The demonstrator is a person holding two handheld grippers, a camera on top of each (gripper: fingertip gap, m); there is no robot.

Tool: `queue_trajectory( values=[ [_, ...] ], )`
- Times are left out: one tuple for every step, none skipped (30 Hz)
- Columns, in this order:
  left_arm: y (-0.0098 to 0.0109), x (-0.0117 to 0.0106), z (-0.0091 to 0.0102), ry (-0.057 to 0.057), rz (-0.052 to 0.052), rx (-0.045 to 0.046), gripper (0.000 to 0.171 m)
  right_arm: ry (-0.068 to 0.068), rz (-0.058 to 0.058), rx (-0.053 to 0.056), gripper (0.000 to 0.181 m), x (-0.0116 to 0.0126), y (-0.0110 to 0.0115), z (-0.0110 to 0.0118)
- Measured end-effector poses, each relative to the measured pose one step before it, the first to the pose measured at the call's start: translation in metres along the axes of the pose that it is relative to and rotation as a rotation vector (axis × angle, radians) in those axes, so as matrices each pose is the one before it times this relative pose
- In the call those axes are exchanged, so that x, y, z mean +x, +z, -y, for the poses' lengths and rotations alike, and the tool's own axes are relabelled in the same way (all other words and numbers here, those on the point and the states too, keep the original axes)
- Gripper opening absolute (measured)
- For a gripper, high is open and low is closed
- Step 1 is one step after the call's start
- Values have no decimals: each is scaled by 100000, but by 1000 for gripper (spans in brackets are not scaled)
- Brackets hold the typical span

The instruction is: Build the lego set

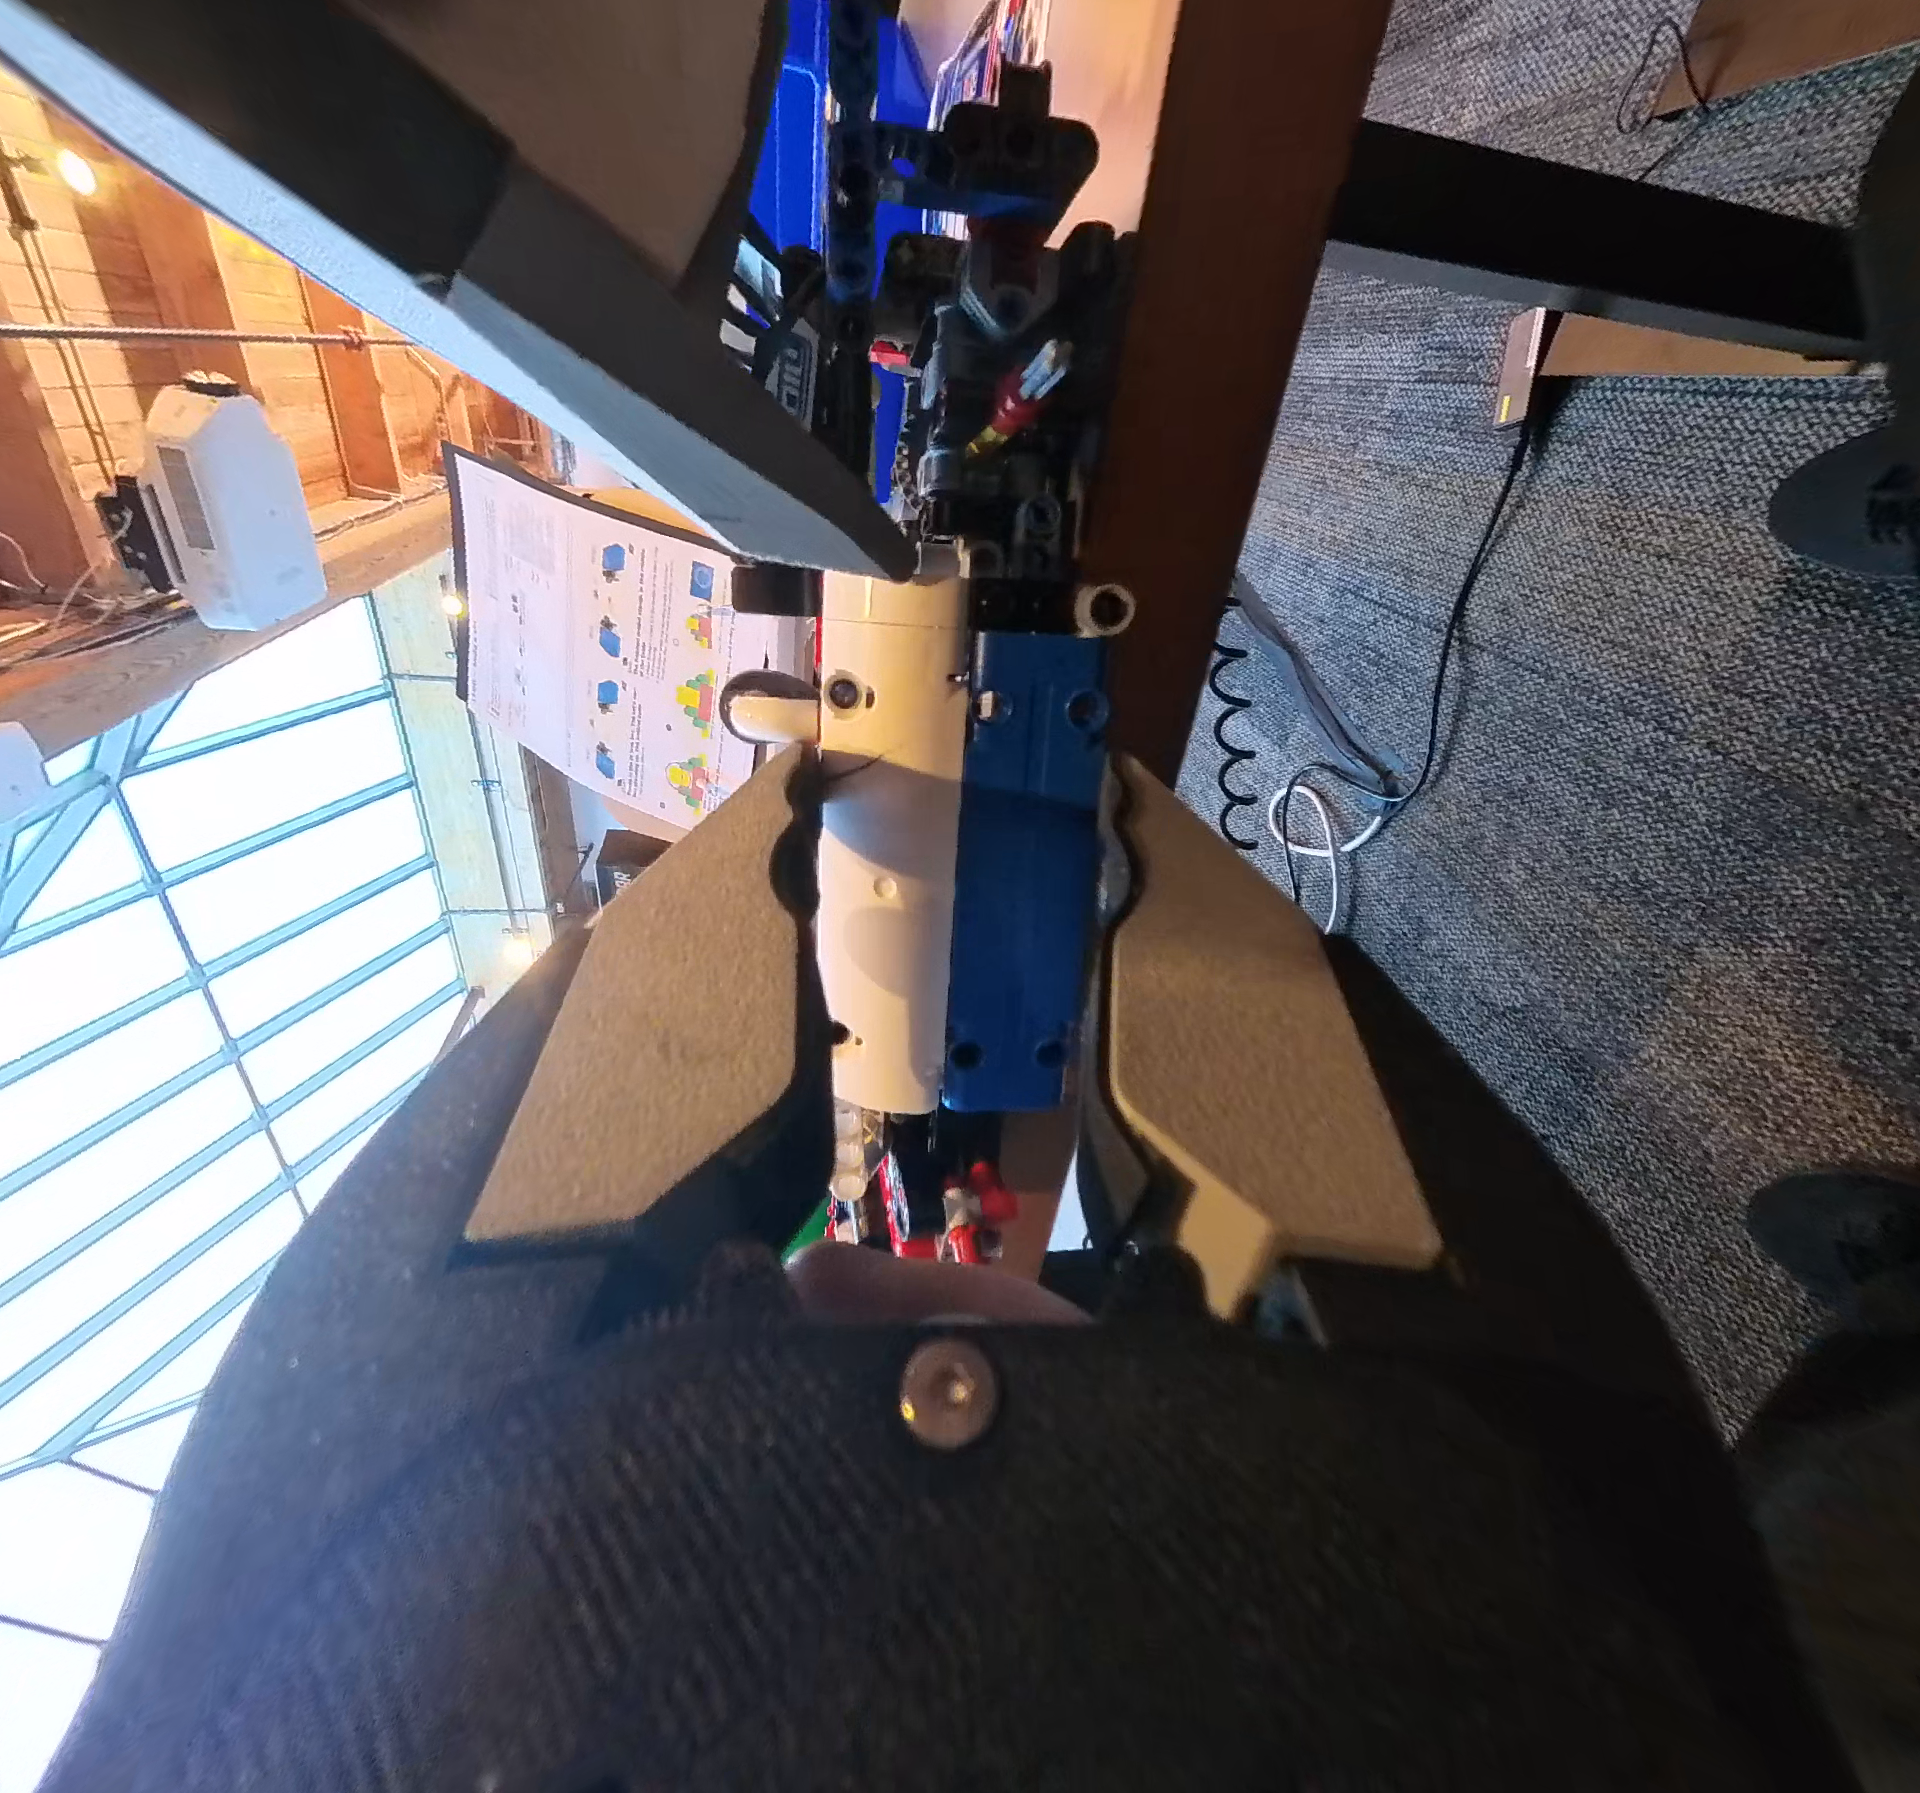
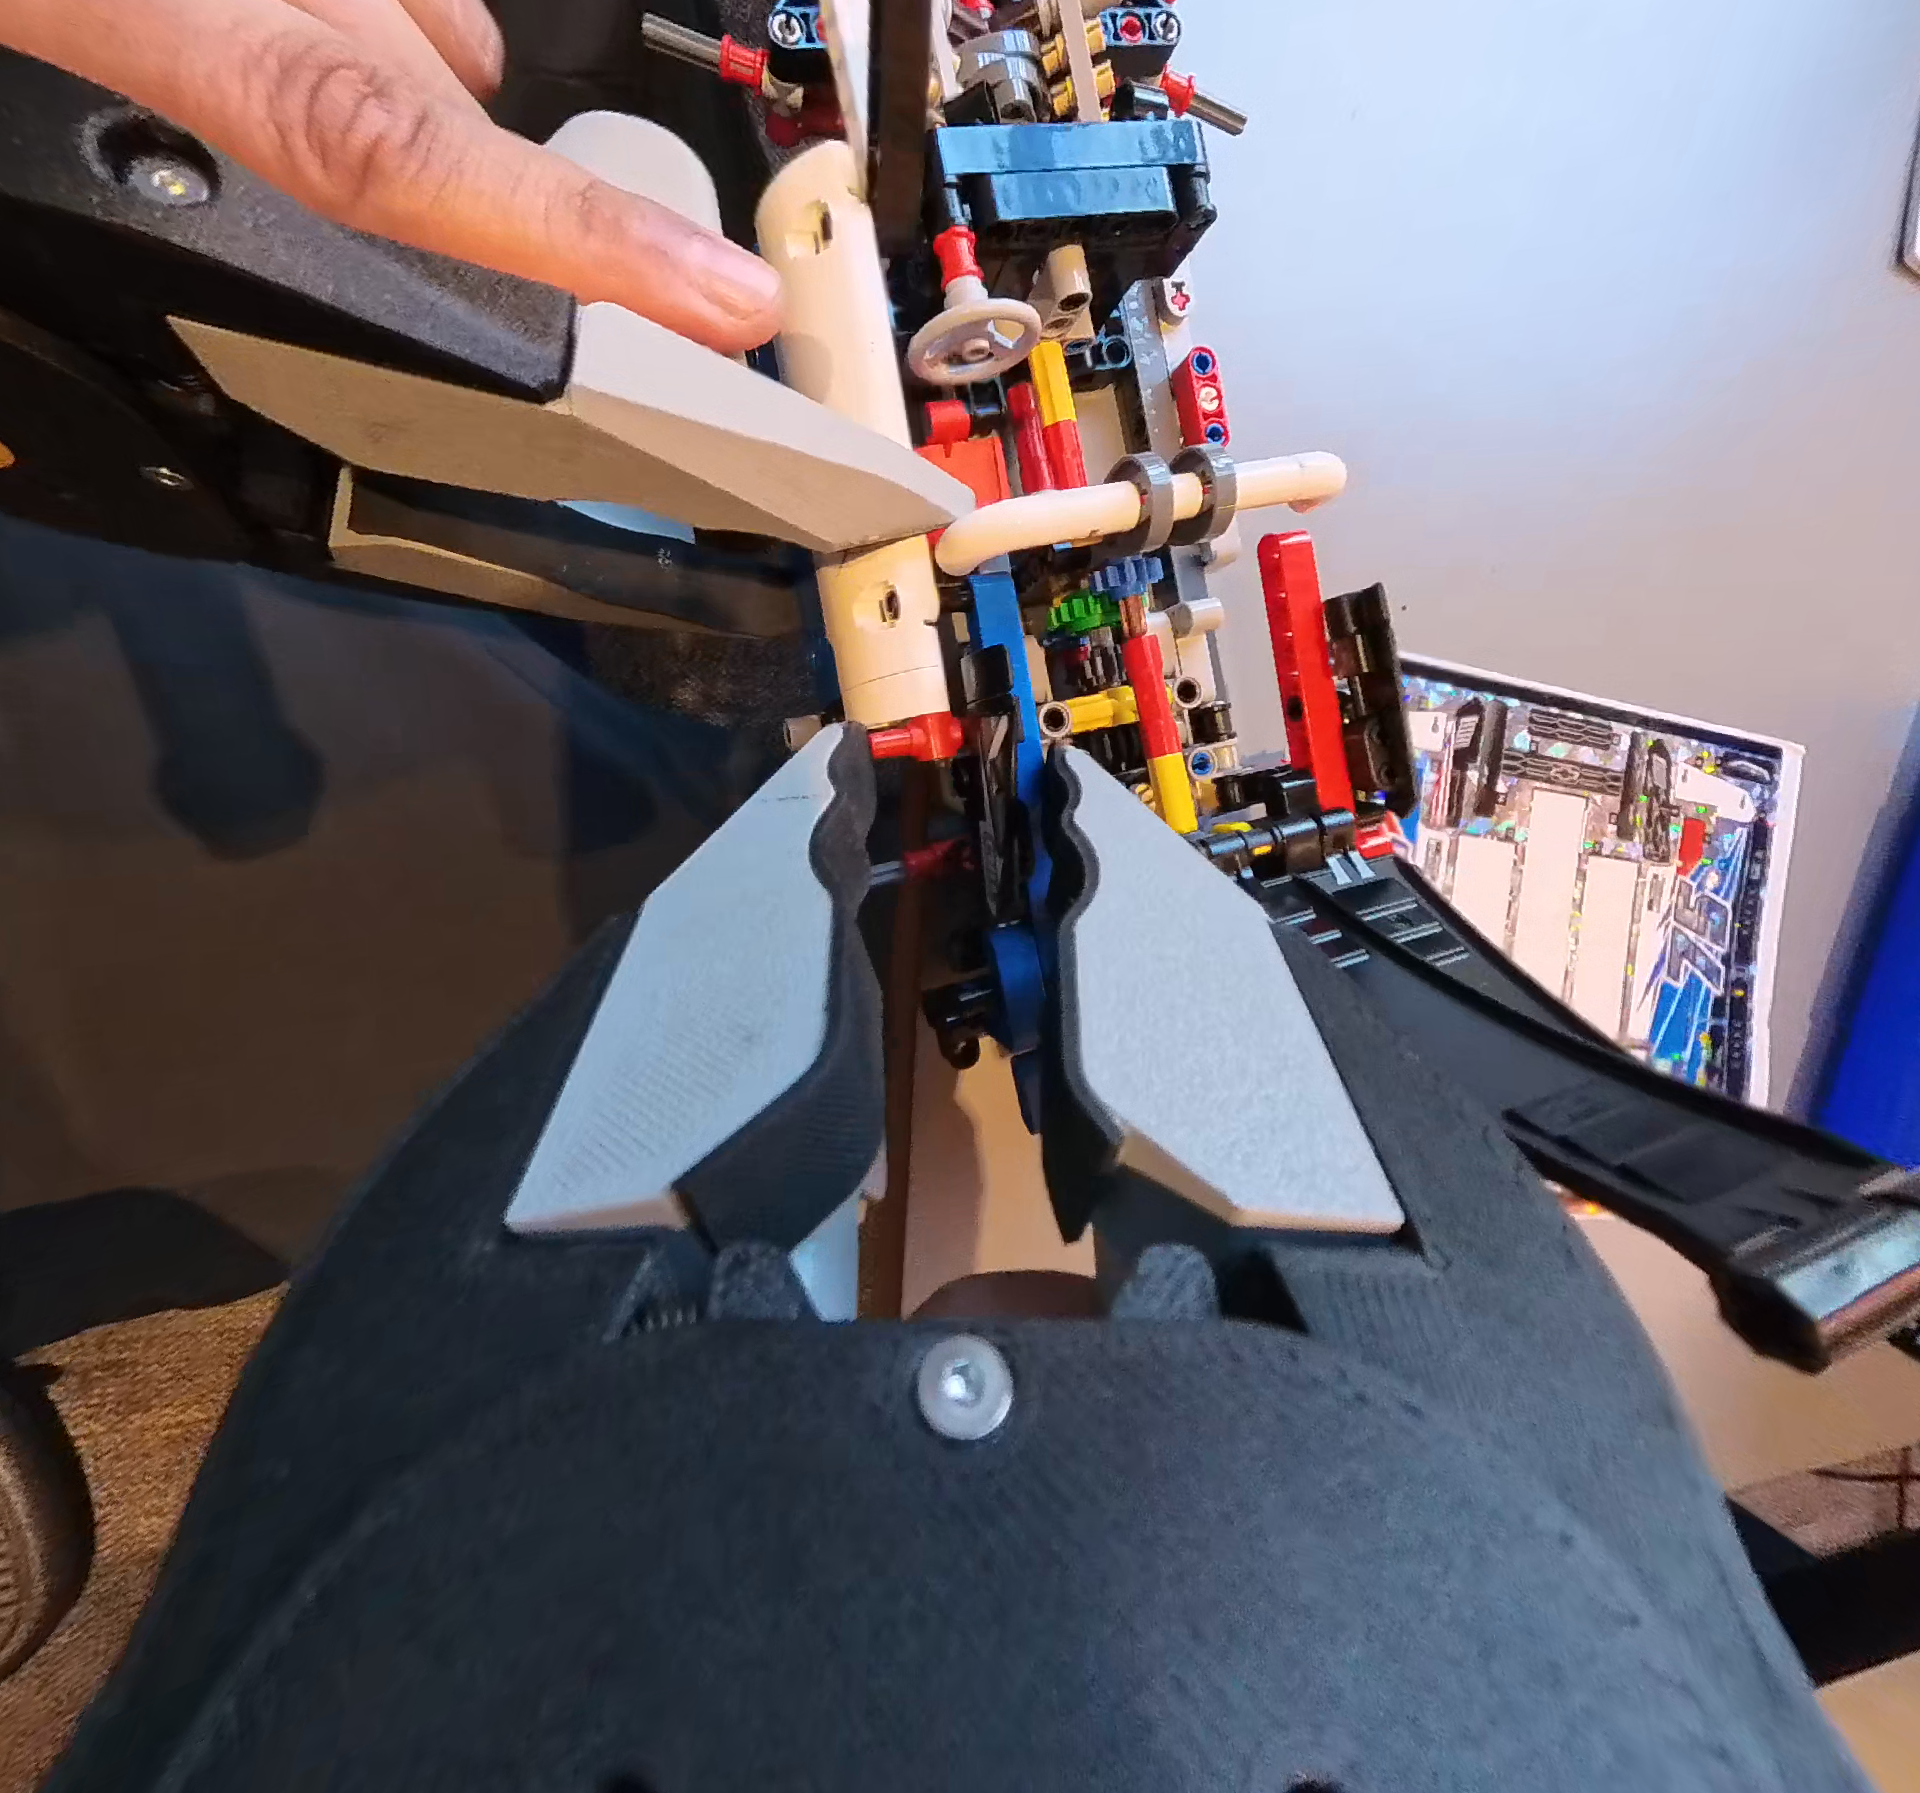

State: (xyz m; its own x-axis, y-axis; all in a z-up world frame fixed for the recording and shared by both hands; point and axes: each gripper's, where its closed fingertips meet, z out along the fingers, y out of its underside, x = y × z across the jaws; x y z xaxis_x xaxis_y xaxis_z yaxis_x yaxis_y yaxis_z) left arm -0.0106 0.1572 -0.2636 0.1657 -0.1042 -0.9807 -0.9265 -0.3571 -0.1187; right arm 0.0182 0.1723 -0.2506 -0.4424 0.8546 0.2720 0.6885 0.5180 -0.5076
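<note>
The left gripper [image 1: 956,808] has its two grey fingers squeezed onto the lego model [image 1: 961,870], one on the white panel [image 1: 888,860] and one on the blue panel [image 1: 1029,860] next to it. The model is up in the air, right beside the brown edge of the table [image 1: 1236,289]. The right gripper [image 2: 951,813] grabs the same model from the other end. Its jaws are close together and pinch a thin blue piece [image 2: 1013,974] and some black bits at the bottom of the model. In the right wrist view the model stands tall and narrow, with red, yellow, blue and black parts. A small grey steering wheel [image 2: 974,337] sits near the middle, and a bent white tube [image 2: 1101,504] with two grey rings goes across below it. A person's hand [image 2: 343,81] holds the left gripper from above, and one fingertip [image 2: 727,283] touches the white panel. Past the model, a paper with brick pictures [image 1: 613,642] sits to the left in the left wrist view, and a shiny sticker sheet [image 2: 1579,891] lies on the table, though it is a bit too blurry to be sure. Grey carpet [image 1: 1610,756] with cables shows on the right.
</note>
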Motion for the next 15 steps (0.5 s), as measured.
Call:
queue_trajectory(
  values=[
    [47, -8, -29, 107, 139, 97, 51, -980, -87, 53, 32, 30, 18, 0],
    [30, 2, -30, 98, 98, -44, 51, -879, -154, -43, 31, 43, 37, 2],
    [49, -4, -54, -176, -54, -102, 51, -211, 203, 399, 31, 52, 21, 48],
    [44, -34, -10, -379, -67, 38, 51, 59, 583, 536, 31, 60, 8, 46],
    [53, -34, -38, -296, -135, -149, 51, -364, 553, 314, 31, 79, 7, 27],
    [37, -15, -17, -269, -318, -206, 51, -719, 373, -103, 30, 47, 20, 3],
    [25, 1, -22, -91, -293, -257, 51, -910, 280, -405, 30, 37, 7, -6],
    [23, 2, -3, -18, 39, -90, 50, -820, 234, -523, 30, 18, 8, -16],
    [32, 4, -22, -186, 157, -89, 51, -504, 41, -470, 30, 36, 16, -7],
    [36, 3, -38, -74, 233, -117, 51, -95, -40, -342, 30, 37, 38, 1],
    [60, -28, -68, 230, 335, -453, 51, 249, -194, -87, 29, 58, 40, 18],
    [150, -64, -162, 610, 451, -814, 51, 137, -826, 133, 29, 101, 35, 45],
    [240, -117, -170, 227, 323, -404, 51, -324, -1479, -18, 29, 153, 43, 59],
    [174, -148, -140, 289, 261, -550, 51, -503, -1170, 306, 29, 112, 18, 93],
    [54, -40, -44, 253, 70, -222, 51, -15, -316, 504, 29, 49, -5, 42]
  ],
)
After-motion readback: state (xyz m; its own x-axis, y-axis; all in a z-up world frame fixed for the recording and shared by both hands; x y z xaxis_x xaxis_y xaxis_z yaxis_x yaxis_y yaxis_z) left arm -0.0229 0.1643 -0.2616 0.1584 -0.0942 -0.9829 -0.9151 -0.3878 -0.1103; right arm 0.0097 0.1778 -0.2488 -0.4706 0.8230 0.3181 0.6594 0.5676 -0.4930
